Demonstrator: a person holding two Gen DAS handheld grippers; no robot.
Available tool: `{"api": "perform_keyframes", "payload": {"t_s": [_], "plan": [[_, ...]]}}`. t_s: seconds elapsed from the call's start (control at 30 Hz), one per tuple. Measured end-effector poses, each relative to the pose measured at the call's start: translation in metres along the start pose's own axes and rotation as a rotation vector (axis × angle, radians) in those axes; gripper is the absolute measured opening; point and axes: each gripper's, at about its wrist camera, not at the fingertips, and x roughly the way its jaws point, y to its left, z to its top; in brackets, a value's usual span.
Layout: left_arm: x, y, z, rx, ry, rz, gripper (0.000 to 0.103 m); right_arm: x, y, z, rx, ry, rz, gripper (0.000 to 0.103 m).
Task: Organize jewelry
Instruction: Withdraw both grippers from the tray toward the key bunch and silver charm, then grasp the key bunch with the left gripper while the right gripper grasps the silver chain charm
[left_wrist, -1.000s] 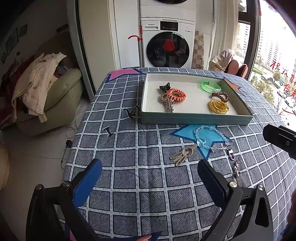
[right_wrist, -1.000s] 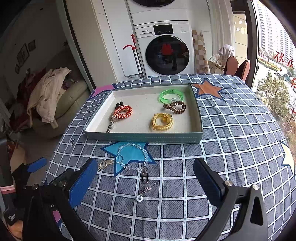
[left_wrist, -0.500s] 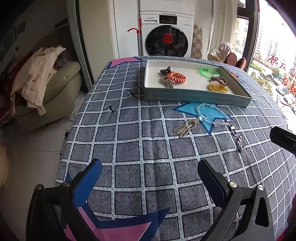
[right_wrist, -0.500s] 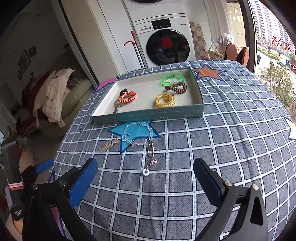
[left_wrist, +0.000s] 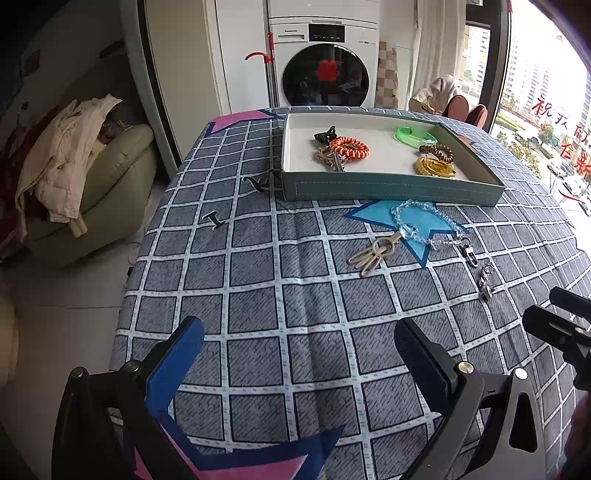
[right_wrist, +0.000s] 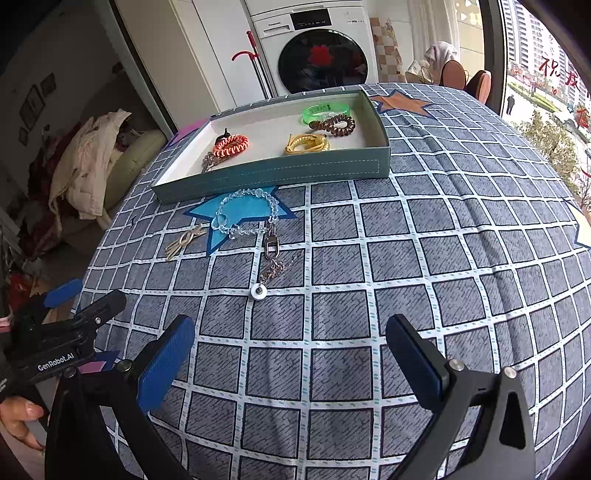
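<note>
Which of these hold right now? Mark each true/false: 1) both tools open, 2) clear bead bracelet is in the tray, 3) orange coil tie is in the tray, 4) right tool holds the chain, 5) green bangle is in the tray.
1) True: left tool and right tool are open and empty.
2) False: the clear bead bracelet lies on the cloth in front of the tray.
3) True: orange coil tie.
4) False: the chain lies on the cloth.
5) True: green bangle.
</note>
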Motion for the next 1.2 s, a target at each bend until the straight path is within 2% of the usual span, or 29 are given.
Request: {"api": "perform_keyframes", "payload": {"t_s": [0.27,0.4,0.43,0.5,0.57,0.83,0.93,1.2], "plan": [[0.017,-0.015,0.017,0.074,0.002,-0.028,0.103,0.01,0.005,0.011,0.006,0.013,-0.014,0.103],[0.025,-0.02,0.021,0.103,0.004,-0.047,0.103,0.017,0.008,0.015,0.001,0.019,-0.02,0.099],[0.027,-0.021,0.022,0.11,0.004,-0.049,0.103,0.018,0.008,0.015,0.002,0.02,-0.019,0.097],[0.031,-0.023,0.025,0.12,0.009,-0.055,0.103,0.021,0.009,0.017,0.003,0.03,-0.02,0.084],[0.036,-0.024,0.029,0.128,0.017,-0.062,0.103,0.026,0.009,0.018,0.004,0.041,-0.017,0.078],[0.048,-0.034,0.04,0.163,0.009,-0.102,0.103,0.039,0.018,0.021,-0.021,0.054,-0.026,0.069],[0.055,-0.039,0.044,0.179,0.018,-0.111,0.103,0.042,0.024,0.022,-0.054,0.043,-0.055,0.064],[0.066,-0.041,0.046,0.16,0.044,-0.144,0.094,0.048,0.038,0.018,-0.185,0.021,-0.149,0.052]]}}
